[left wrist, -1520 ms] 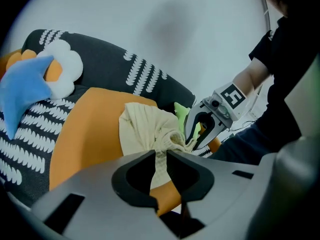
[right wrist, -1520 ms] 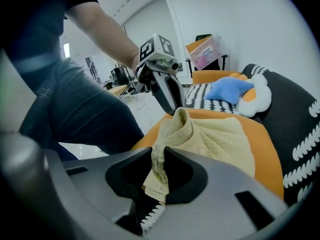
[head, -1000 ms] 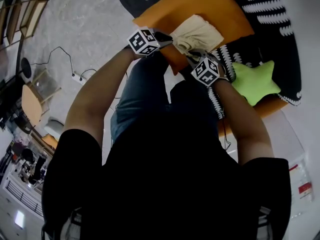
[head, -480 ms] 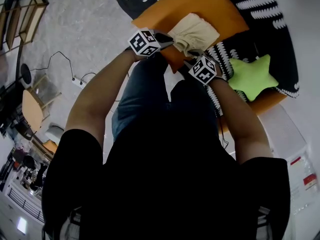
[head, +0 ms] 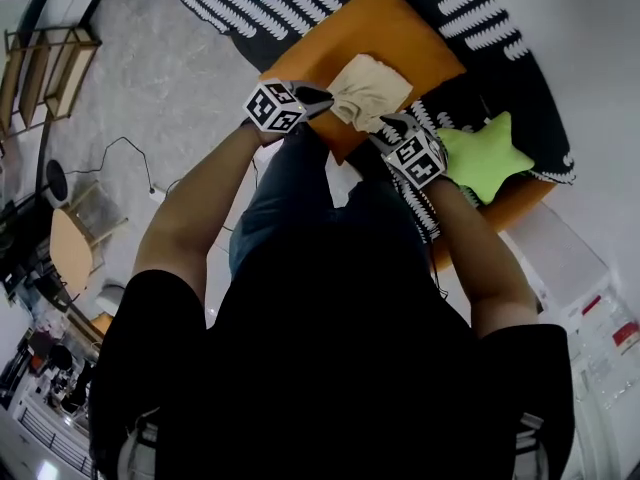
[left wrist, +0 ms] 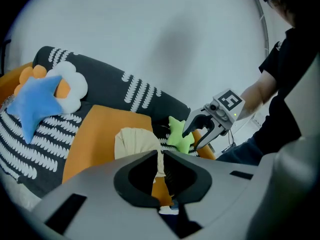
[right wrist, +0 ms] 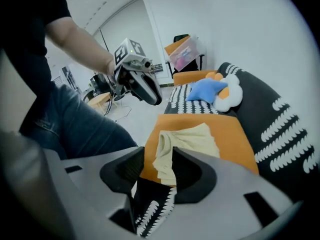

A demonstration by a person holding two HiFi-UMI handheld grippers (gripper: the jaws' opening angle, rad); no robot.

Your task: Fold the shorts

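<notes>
The cream shorts (head: pixel 370 88) lie bunched on an orange cushion (head: pixel 400 28); they also show in the right gripper view (right wrist: pixel 192 136). My left gripper (head: pixel 325 96) is at their left edge, shut on a thin fold of the cloth (left wrist: pixel 160 160) that runs up between its jaws. My right gripper (head: pixel 395 125) is at their near right edge and has just been opening. Its jaws stand apart (right wrist: pixel 157 171), with the shorts' near edge showing beyond the gap and neither pad pressing on it. From the left gripper view, the right gripper (left wrist: pixel 200 131) hangs above the sofa.
A green star pillow (head: pixel 485 156) lies right of the cushion. A blue star pillow (right wrist: pixel 207 90) and a white flower pillow (left wrist: pixel 70 86) sit further along the black-and-white sofa cover (head: pixel 250 8). My jeans-clad legs (head: pixel 290 198) are against the sofa's front. A cable (head: pixel 130 148) crosses the floor.
Both grippers have risen. The left one lifts the shorts' left edge with it. The right one has opened and let go of the cloth, which looks more bunched.
</notes>
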